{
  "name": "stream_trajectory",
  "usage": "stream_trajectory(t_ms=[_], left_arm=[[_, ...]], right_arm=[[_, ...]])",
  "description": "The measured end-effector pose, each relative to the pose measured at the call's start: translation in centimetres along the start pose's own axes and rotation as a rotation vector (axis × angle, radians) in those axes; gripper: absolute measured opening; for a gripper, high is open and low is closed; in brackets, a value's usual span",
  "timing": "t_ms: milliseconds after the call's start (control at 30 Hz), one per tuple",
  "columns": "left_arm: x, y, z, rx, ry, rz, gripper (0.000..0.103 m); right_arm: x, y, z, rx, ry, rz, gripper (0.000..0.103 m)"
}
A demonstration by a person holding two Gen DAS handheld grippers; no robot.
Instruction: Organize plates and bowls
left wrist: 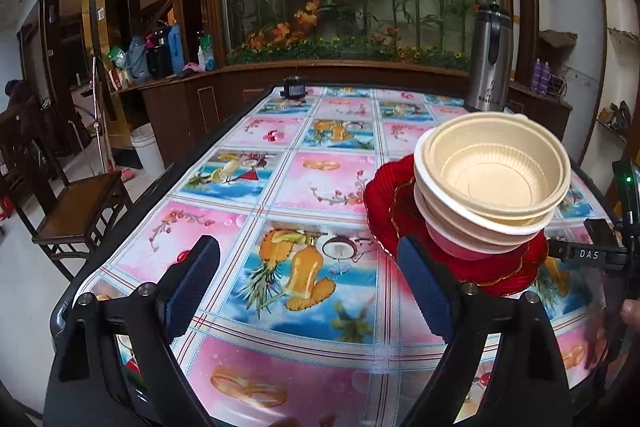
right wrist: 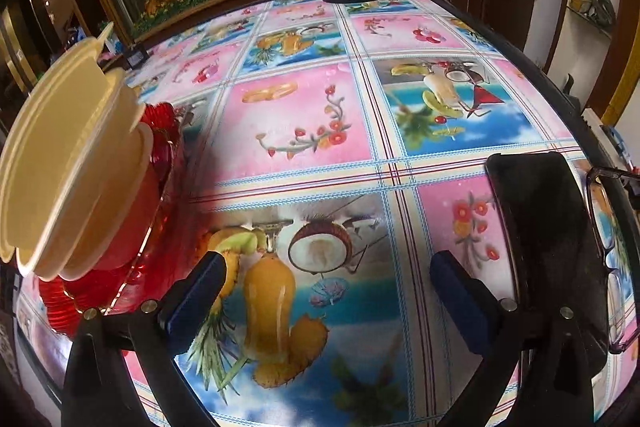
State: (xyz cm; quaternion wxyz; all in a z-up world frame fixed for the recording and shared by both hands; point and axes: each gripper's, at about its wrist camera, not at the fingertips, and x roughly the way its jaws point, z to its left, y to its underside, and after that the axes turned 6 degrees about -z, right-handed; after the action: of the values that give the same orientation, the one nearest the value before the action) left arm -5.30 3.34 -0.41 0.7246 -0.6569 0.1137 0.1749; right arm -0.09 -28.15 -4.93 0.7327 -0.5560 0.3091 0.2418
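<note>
A stack of cream bowls [left wrist: 494, 175] sits on a pink bowl [left wrist: 452, 241], which rests on red ribbed plates [left wrist: 384, 203] on the table. My left gripper [left wrist: 308, 267] is open and empty, just left of the stack; its right finger [left wrist: 420, 275] is close to the plates' edge. In the right wrist view the same cream bowls [right wrist: 68, 163] and red plates [right wrist: 160, 155] stand at the far left. My right gripper [right wrist: 326, 285] is open and empty, to the right of the stack above the tablecloth.
The table has a colourful fruit-print cloth [left wrist: 280, 167]. A steel thermos [left wrist: 490, 61] stands at the far right edge. A black phone [right wrist: 544, 227] and glasses [right wrist: 612, 255] lie by my right gripper. A small black object [left wrist: 294, 89] sits at the far end. A wooden chair [left wrist: 68, 203] stands left.
</note>
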Motion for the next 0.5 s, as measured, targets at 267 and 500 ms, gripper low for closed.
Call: stream_trajectory(t_ms=[267, 500], left_arm=[[0.6, 1.1, -3.1, 0.135, -0.034, 0.02, 0.091], [1.5, 1.7, -4.4, 0.157, 0.002, 0.069, 0.091]], right_arm=[[0.7, 0.3, 1.4, -0.092, 0.089, 0.042, 0.103], [0.7, 0.2, 1.4, -0.091, 0.087, 0.042, 0.103]])
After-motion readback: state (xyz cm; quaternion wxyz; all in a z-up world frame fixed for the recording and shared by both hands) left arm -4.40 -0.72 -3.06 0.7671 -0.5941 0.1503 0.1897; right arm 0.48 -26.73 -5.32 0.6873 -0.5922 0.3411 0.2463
